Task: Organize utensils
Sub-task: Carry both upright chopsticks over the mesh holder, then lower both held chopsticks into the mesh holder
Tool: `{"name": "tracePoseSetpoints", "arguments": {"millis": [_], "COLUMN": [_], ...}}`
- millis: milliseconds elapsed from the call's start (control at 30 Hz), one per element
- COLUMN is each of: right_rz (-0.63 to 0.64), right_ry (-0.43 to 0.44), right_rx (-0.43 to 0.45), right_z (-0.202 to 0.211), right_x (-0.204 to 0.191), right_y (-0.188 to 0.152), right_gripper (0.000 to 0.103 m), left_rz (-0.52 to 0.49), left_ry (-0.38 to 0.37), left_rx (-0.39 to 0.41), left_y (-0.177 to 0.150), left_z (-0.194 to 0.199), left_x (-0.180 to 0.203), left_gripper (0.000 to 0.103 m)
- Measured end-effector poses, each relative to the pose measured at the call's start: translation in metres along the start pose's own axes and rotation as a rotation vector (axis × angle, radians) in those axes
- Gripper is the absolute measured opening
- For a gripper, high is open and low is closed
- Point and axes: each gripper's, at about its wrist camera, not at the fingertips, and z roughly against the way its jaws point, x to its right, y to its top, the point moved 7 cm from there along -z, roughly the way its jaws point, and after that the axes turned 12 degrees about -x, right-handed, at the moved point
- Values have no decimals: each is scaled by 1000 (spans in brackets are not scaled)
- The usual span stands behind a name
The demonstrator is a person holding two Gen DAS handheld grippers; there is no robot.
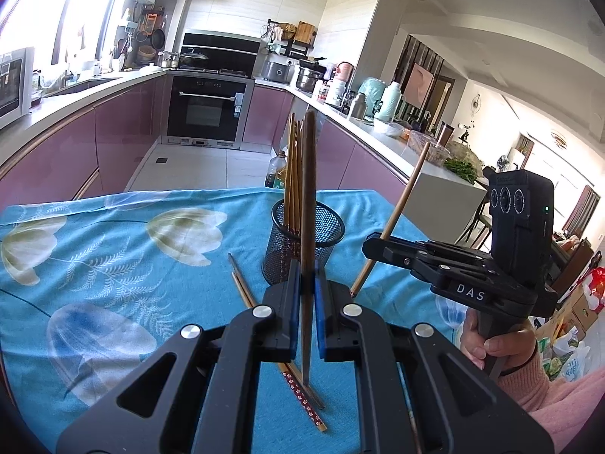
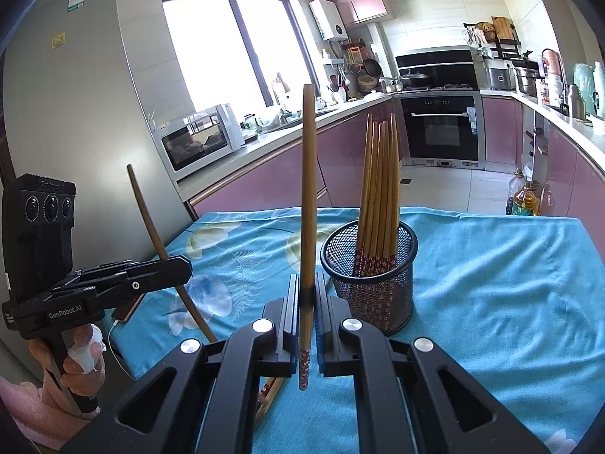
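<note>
A black mesh cup (image 1: pixel 302 240) (image 2: pixel 372 283) stands on the blue floral cloth and holds several wooden chopsticks (image 2: pixel 380 193) upright. My left gripper (image 1: pixel 308 295) is shut on one chopstick (image 1: pixel 308 196), held upright just in front of the cup. My right gripper (image 2: pixel 307 299) is shut on another chopstick (image 2: pixel 308 196), upright, left of the cup. Each gripper shows in the other's view: the right one (image 1: pixel 374 246) with its tilted chopstick (image 1: pixel 401 204), the left one (image 2: pixel 181 265) with its chopstick (image 2: pixel 159 242). Loose chopsticks (image 1: pixel 272 325) lie on the cloth under my left gripper.
The table (image 2: pixel 491 283) has a blue flowered cloth; its far edge drops to the kitchen floor. An oil bottle (image 2: pixel 523 196) stands on the floor beyond it. A phone (image 2: pixel 126 310) lies on the table's left side. Pink cabinets and an oven (image 1: pixel 206 109) are behind.
</note>
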Motion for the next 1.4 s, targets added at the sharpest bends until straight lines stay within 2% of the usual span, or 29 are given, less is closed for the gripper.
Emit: {"name": "tracePoseSetpoints", "arguments": {"millis": [767, 1400], "right_rz": [14, 44], "right_ry": [-18, -36], "right_rx": [36, 105], "right_z": [12, 32], "right_x": [6, 6], "right_y": [18, 50], "right_gripper": [6, 6], "left_rz": [-7, -33], "left_ry": [15, 22], "left_rx": [26, 100], "left_y": [25, 62], "left_z": [-15, 4], "left_x": [5, 14], "left_gripper": [7, 7]}}
